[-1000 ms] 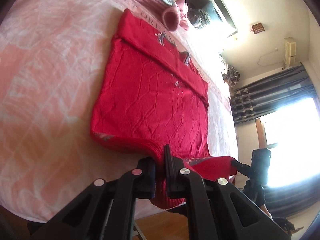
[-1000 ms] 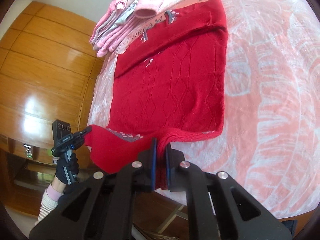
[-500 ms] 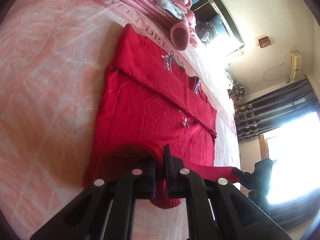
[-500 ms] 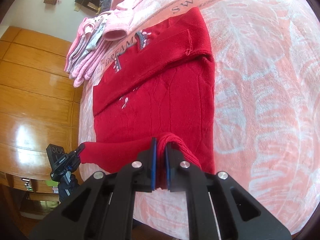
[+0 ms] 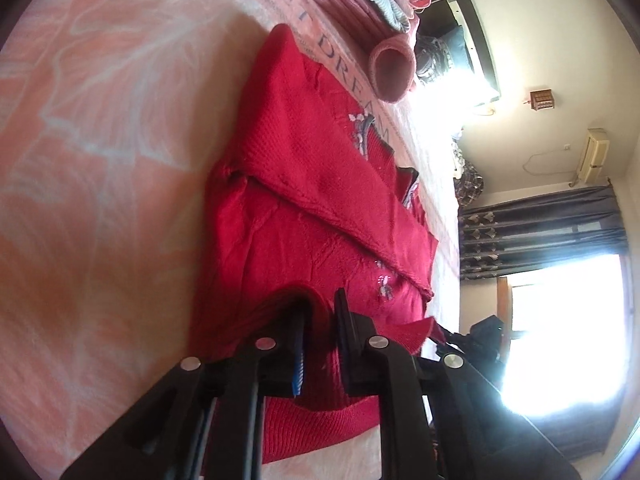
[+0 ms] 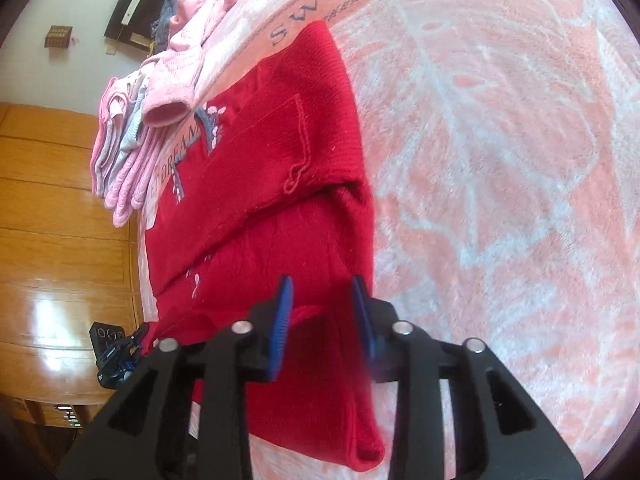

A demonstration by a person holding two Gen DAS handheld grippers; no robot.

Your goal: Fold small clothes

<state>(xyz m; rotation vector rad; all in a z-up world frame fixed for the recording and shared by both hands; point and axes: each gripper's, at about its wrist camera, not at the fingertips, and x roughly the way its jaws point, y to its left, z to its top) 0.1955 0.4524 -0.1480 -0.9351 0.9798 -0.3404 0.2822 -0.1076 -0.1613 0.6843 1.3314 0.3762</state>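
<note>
Two grippers work a red sweater [image 5: 320, 216] spread on the pink blanket [image 5: 100, 160], filling mid-frame in both views. At lower centre of its view, the left gripper [image 5: 322, 316] pinches the sweater's bunched hem between near-closed fingers. At lower centre of its own view, the right gripper [image 6: 322, 312] stands spread, blue pads apart over the fabric. Pink folded clothes [image 6: 132, 152] lie upper left

bright window [image 5: 568, 328] glare, fisheye edges warped, slight motion blur.

We see our left gripper [image 5: 323, 312] and right gripper [image 6: 322, 304] as black frames with silver screws and blue-padded fingers [image 6: 281, 320].
</note>
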